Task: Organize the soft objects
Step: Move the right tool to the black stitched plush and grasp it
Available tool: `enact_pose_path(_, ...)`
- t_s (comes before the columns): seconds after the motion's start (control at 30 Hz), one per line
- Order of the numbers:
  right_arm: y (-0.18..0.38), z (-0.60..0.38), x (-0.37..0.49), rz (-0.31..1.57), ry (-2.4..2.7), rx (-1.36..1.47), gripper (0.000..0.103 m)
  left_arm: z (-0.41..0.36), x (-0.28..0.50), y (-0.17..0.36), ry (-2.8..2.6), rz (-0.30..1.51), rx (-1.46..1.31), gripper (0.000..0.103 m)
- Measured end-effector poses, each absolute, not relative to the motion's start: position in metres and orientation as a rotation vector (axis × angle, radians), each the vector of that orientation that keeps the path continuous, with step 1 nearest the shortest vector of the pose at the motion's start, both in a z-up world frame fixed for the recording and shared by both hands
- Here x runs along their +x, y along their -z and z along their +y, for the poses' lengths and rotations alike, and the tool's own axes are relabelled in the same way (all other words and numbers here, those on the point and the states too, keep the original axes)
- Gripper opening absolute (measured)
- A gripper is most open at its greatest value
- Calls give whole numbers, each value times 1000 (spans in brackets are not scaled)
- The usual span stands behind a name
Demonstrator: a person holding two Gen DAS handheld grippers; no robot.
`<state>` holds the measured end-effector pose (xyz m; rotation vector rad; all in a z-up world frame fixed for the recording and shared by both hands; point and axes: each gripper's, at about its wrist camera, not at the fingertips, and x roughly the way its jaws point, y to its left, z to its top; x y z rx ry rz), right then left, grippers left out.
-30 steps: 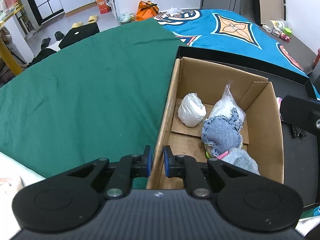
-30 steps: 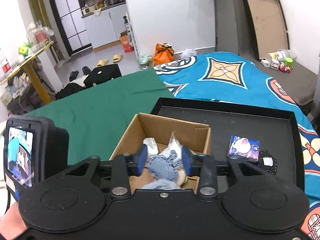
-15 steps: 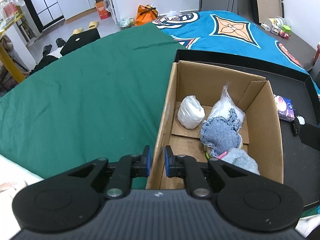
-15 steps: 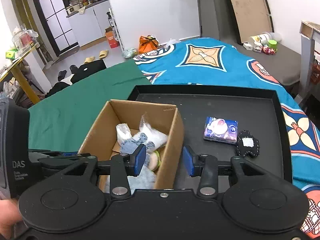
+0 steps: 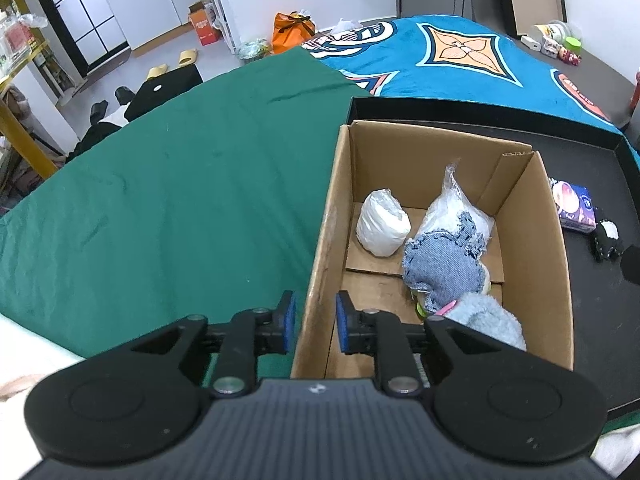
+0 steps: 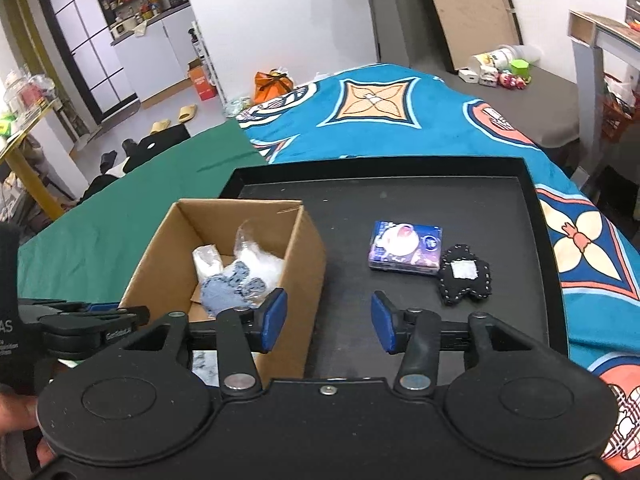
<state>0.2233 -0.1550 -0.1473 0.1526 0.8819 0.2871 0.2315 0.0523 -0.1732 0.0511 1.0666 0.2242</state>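
My left claw (image 5: 315,322) sits astride the near left wall of the cardboard box (image 5: 558,280); its jaws have just been parting and the blue pads now stand clear on either side of that wall, gripping nothing. My right claw (image 6: 326,322) hangs over the black tray (image 6: 532,184) just right of the box, jaws likewise just widened and empty. Inside the box lie a white wrapped bundle (image 5: 382,226), a crinkled clear bag (image 5: 452,204) with its twisted tip pointing up toward the far wall, a frayed denim piece (image 5: 444,272) and a fluffy pale-blue thing (image 5: 486,322). On the tray, a purple packet (image 6: 406,248) lies flat, long side across; touching its right end, a black stitched felt shape (image 6: 464,274) with a white patch.
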Motion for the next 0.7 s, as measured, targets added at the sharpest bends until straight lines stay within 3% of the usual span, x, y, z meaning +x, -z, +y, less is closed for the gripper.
enact_pose_path(0.2, 158, -171, 227, 884, -264, 185, 57, 45, 231, 174, -233, 1065, 100, 33)
enact_pose_path(0.3, 161, -178, 228, 868, -249, 189, 70, 41, 232, 175, -242, 1064, 115, 38)
enact_pose_path(0.53, 171, -196, 232, 836, -223, 203, 86, 30, 235, 177, -260, 1071, 181, 43)
enact_pose_path(0.7, 183, -210, 237, 836, -202, 222, 88, 22, 235, 178, -264, 1064, 228, 50)
